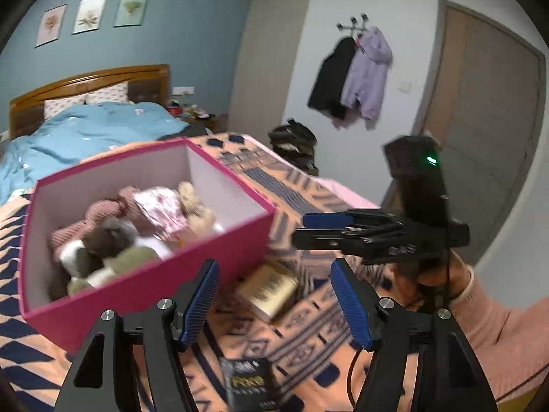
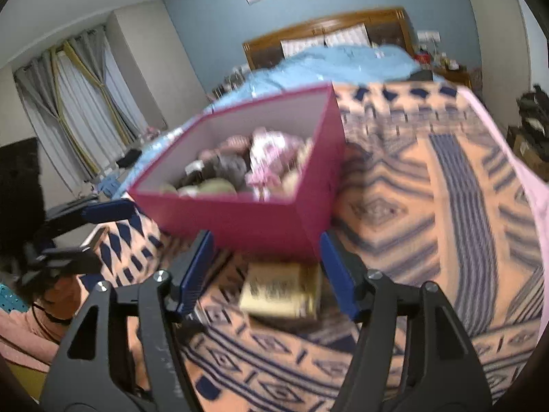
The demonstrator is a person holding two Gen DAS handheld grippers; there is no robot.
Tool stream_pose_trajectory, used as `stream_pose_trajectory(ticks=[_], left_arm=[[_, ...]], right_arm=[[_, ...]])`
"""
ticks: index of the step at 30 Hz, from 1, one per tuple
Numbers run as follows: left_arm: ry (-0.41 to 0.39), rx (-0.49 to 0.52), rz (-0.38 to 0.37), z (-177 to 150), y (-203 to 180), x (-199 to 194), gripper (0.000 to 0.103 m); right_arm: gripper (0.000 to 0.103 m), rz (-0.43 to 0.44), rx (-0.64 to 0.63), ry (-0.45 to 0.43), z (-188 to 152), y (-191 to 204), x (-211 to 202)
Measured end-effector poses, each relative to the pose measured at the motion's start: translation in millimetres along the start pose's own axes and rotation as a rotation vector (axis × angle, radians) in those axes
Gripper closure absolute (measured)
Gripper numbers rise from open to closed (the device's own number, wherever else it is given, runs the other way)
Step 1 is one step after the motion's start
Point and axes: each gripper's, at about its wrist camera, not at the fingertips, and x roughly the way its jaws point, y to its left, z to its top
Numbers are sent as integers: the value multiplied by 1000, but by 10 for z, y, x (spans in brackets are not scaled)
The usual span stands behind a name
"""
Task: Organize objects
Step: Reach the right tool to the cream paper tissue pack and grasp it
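Both the left tool (image 1: pixel 274 305) and right tool (image 2: pixel 266 274) gape empty; the gold box (image 2: pixel 279 292) beside the pink box (image 2: pixel 240 216) could slip on soft blanket (image 2: pixel 429 240).

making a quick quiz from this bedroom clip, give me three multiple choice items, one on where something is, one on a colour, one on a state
1. Where does the gold box lie?
A. inside the pink box
B. on the patterned blanket, in front of the pink box
C. on the blue duvet

2. What colour is the outside of the open box that holds the soft toys?
A. pink
B. green
C. white

3. How does the right gripper stand?
A. shut on the gold box
B. shut on a toy
C. open, holding nothing

Answers: 1 B, it rests on the patterned blanket just short of the pink wall. 2 A, its outer walls are magenta pink. 3 C, its blue pads stand wide apart with the gold box loose between them.
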Motion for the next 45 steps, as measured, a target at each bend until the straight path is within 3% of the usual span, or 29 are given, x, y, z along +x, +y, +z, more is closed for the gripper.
stream_pose_trajectory(ticks=[4, 11, 17, 23, 26, 37, 45], left_arm=[[106, -4, 10, -171, -94, 306, 34], [273, -141, 22, -332, 99, 833, 38], [324, -213, 17, -366, 231, 1005, 53], [347, -290, -59, -463, 332, 1017, 63], [339, -255, -33, -479, 292, 972, 63], [338, -304, -48, -497, 295, 995, 63], [277, -257, -15, -399, 181, 761, 63]], right_arm=[[37, -2, 57, 72, -187, -141, 215], [37, 15, 165, 169, -263, -340, 567], [53, 23, 169, 194, -345, -340, 645], [58, 48, 163, 206, -455, -281, 545], [58, 61, 152, 207, -516, -227, 497], [58, 61, 172, 168, -575, -182, 423], [58, 53, 102, 112, -463, 31, 244]])
